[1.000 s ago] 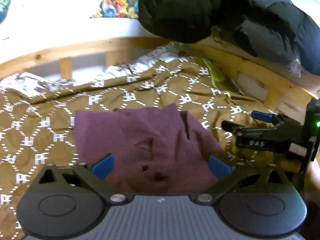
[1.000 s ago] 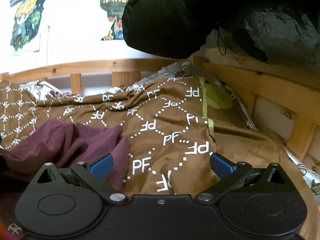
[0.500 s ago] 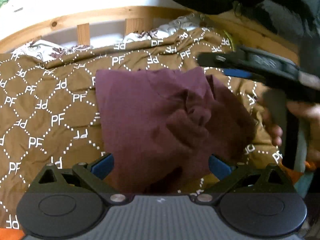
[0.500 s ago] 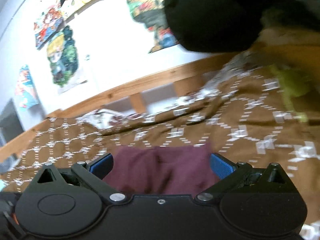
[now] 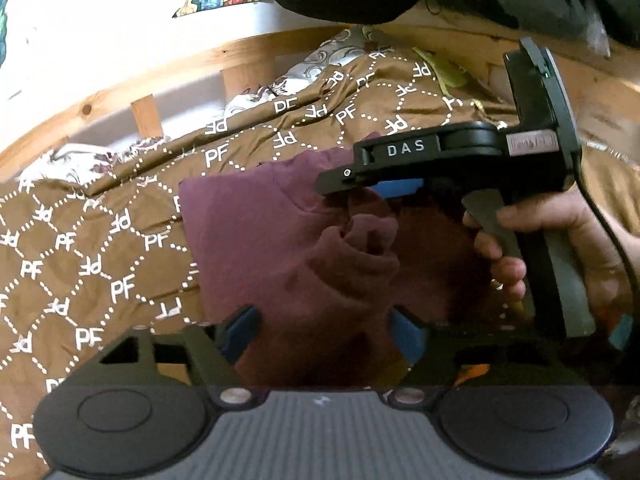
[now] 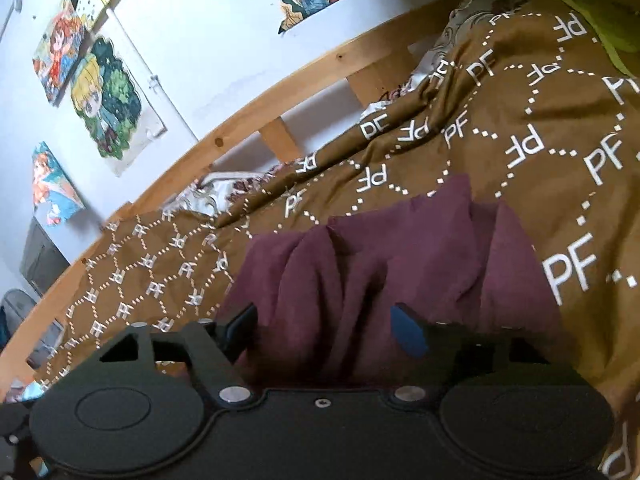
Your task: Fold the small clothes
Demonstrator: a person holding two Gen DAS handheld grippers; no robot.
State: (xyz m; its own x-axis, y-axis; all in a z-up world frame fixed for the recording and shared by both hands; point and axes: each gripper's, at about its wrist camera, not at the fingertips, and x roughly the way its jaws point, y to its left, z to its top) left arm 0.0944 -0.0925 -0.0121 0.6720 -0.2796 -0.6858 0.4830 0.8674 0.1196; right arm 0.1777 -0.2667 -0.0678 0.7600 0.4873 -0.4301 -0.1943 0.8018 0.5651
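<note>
The maroon garment [image 5: 288, 236] lies rumpled at the centre of the frame on the brown patterned bedspread [image 5: 100, 248]. Both tools have just been closing. The left gripper [image 5: 320, 334] and right gripper [image 6: 322, 328] each straddle a near fold of cloth, but whether the pads pinch it yet I cannot tell. Next, I judge, comes a firm pinch and a lift. The wooden bed rail [image 6: 240, 120] bounds the upper left; bare bedspread leaves room at left.

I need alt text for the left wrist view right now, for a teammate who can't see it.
A crumpled maroon garment lies on a brown PF-patterned bedspread, between the left gripper's closing jaws. The right gripper, held in a hand, reaches over the garment's far edge.
</note>
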